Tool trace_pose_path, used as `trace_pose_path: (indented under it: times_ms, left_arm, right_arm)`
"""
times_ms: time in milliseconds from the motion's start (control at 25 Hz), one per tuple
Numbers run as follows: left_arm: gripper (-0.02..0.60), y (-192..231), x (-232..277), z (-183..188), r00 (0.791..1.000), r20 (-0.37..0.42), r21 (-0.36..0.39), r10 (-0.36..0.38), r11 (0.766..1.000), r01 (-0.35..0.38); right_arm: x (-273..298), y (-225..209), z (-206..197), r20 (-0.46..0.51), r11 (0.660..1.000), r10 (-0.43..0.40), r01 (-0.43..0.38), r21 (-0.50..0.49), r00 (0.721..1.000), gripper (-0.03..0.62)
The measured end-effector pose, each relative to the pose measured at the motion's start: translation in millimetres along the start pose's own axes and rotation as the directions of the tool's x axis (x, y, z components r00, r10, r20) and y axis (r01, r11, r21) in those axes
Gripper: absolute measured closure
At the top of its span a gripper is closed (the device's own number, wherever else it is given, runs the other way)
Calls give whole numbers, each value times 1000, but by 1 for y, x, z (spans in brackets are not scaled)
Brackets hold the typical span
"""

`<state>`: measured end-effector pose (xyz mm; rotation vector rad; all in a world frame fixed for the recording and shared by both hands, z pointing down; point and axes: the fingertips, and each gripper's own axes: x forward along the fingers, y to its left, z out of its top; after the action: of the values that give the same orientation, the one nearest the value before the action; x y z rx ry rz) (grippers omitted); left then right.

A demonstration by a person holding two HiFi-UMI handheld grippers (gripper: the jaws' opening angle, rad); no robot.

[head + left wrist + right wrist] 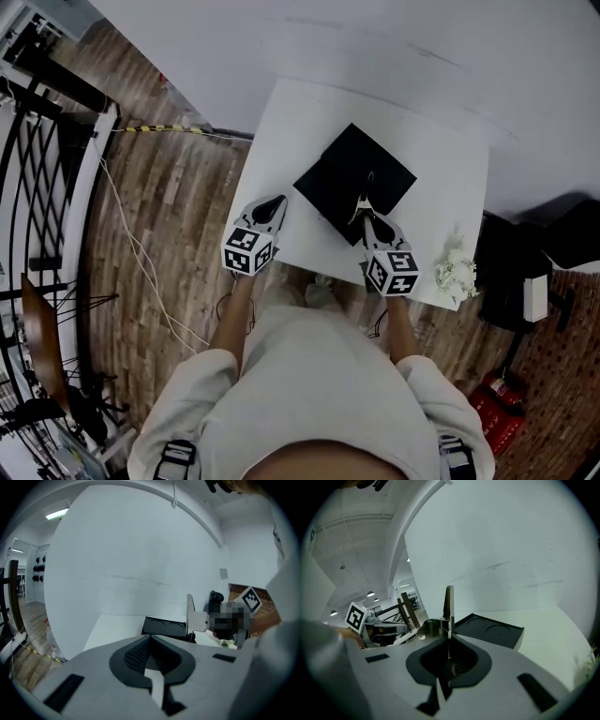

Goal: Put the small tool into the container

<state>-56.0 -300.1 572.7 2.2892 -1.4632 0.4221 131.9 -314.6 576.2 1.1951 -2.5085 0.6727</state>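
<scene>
In the head view, a white rectangular table (441, 187) carries a black square flat container (352, 178), turned so one corner points to 6 o'clock. The right gripper (365, 217) sits at the container's 6 o'clock corner, its jaws closed on a small thin silver metal tool (366, 195). The tool's long axis runs from 6 to 12 o'clock, and its free end points to 12 o'clock over the container's near part. The left gripper (273, 208) lies at 9 o'clock of the container, just beside its near-left edge, over the table's near edge. A white crumpled clump (457, 272) sits at the table's 4 o'clock corner.

In the left gripper view, the left gripper's (150, 639) jaws stand together with nothing between them. The container (164, 626) lies beyond them at 12 o'clock on the table (112, 625). At 1 o'clock the tool (191, 613) stands upright as a narrow flat strip, with its free end at 12 o'clock.

In the right gripper view, the right gripper's (449, 644) jaws are pressed together on the tool (449, 609). The tool is seen edge-on and rises straight out of the jaws to 12 o'clock. The container (490, 630) lies just behind it at 1 o'clock on the table (553, 625).
</scene>
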Motion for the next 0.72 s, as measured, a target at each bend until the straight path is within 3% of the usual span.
trace_pose_path:
  times_ms: [360, 720]
  left_arm:
    - [571, 11, 3, -8, 1000, -12, -7, 6, 1000, -6]
    - [571, 29, 10, -11, 999, -18, -16, -43, 999, 42]
  right_arm:
    - [14, 0, -12, -37, 1000, -1, 1, -4, 999, 592]
    - [26, 10, -16, -60, 999, -43, 43, -11, 997, 592]
